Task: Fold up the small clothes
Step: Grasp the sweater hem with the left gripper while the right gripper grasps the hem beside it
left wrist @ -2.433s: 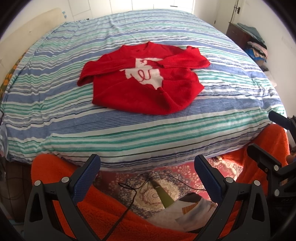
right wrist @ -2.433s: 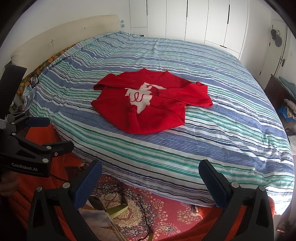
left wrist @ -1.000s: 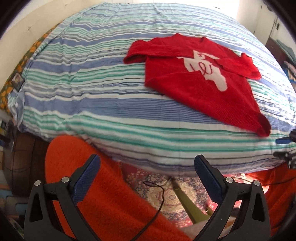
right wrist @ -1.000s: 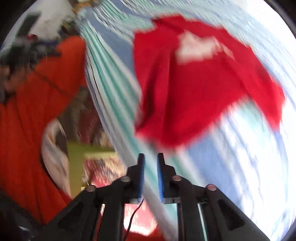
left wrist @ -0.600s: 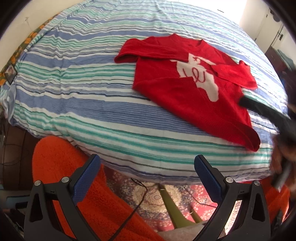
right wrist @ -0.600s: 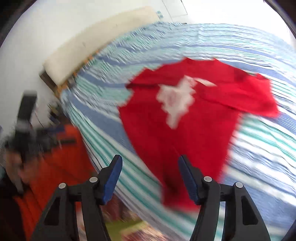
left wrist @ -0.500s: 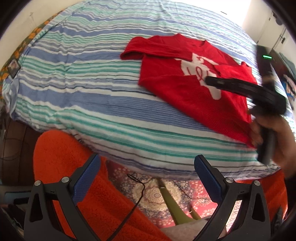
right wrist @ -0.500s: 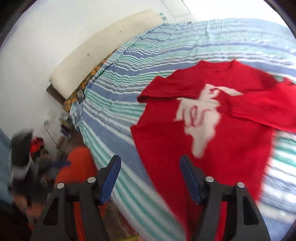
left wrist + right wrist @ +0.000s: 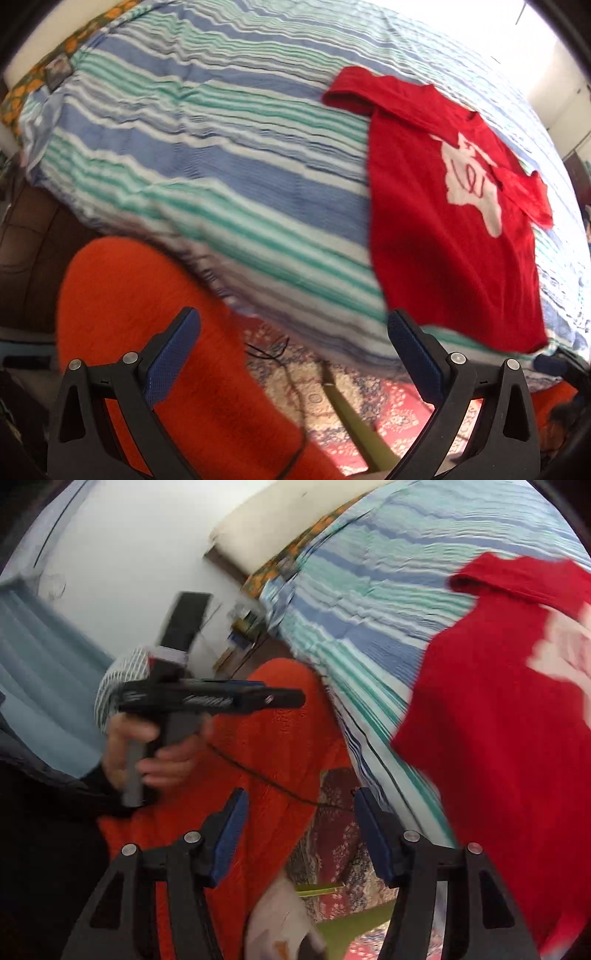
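I see the left gripper [image 9: 291, 350] off the near edge of the bed [image 9: 207, 155], fingers wide apart, nothing between them; it hangs over the orange fleece [image 9: 147, 332] and patterned rug [image 9: 332, 391] below the bed edge; a thin black cable [image 9: 295, 417] runs across the rug there. From the right wrist view, the left gripper [image 9: 284, 699] shows side-on, held in the left hand [image 9: 147, 746], out past the bed's near corner, over the orange fleece [image 9: 273, 746]. Red sweater [image 9: 450, 221] lies flat on the striped bed cover, toward the bed's right side and reaching the near edge; white motif [image 9: 469, 181] faces up; one sleeve is folded across the chest, the other sticks out toward the bed's middle. Right gripper [image 9: 299, 834] also sits off the bed's near edge, fingers apart, empty; sweater [image 9: 509, 716] hem is just right of it, not touching; frame is motion-blurred there.
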`<state>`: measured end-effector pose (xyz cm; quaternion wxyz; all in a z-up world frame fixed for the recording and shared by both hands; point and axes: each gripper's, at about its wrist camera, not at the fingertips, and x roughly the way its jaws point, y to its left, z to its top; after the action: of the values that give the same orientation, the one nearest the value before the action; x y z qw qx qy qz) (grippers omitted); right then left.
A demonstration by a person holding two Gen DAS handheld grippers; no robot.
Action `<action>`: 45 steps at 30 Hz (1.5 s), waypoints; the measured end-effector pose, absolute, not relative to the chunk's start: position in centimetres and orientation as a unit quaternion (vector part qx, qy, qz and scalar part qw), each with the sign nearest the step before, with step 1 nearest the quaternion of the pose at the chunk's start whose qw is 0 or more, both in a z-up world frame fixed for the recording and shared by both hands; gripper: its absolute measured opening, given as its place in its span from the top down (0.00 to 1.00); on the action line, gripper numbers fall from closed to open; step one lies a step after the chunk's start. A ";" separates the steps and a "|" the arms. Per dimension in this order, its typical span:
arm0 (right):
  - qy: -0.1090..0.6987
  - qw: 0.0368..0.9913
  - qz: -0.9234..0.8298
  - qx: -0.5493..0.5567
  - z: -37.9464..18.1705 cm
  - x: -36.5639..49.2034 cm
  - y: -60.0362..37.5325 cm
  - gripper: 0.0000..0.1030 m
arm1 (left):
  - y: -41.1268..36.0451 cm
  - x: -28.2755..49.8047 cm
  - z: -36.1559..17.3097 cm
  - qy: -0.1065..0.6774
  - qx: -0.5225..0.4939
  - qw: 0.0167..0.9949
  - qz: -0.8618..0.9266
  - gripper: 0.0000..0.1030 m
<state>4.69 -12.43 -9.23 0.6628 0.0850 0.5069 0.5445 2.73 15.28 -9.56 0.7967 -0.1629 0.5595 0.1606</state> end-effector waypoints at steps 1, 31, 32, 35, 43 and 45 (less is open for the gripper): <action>0.501 0.691 0.507 0.119 -8.8 4.5 -15.8 0.41 | 15.0 3.6 -10.2 0.559 -0.171 0.798 0.145 0.02; 0.576 0.773 0.161 0.212 -15.9 5.1 -28.8 0.95 | 12.0 4.9 -14.7 0.612 -0.116 0.777 0.088 1.00; 0.581 0.774 0.154 0.198 -16.4 5.2 -28.5 0.96 | 11.9 4.9 -14.8 0.613 -0.109 0.777 0.093 1.00; 0.573 0.790 0.147 0.162 -15.2 5.1 -27.9 0.96 | 11.9 5.1 -15.6 0.620 -0.100 0.771 0.103 1.00; 0.570 0.809 0.134 0.053 -15.9 5.3 -25.3 0.95 | 10.7 6.8 -17.2 0.635 -0.059 0.762 0.117 0.94; 0.566 0.811 0.136 0.050 -15.9 5.3 -25.2 0.92 | 10.7 6.8 -17.0 0.636 -0.056 0.760 0.122 0.81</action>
<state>5.29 -25.24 -15.89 0.8113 0.0502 0.5664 0.1357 6.84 10.69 -17.04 0.7604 -0.0556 0.6356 0.1216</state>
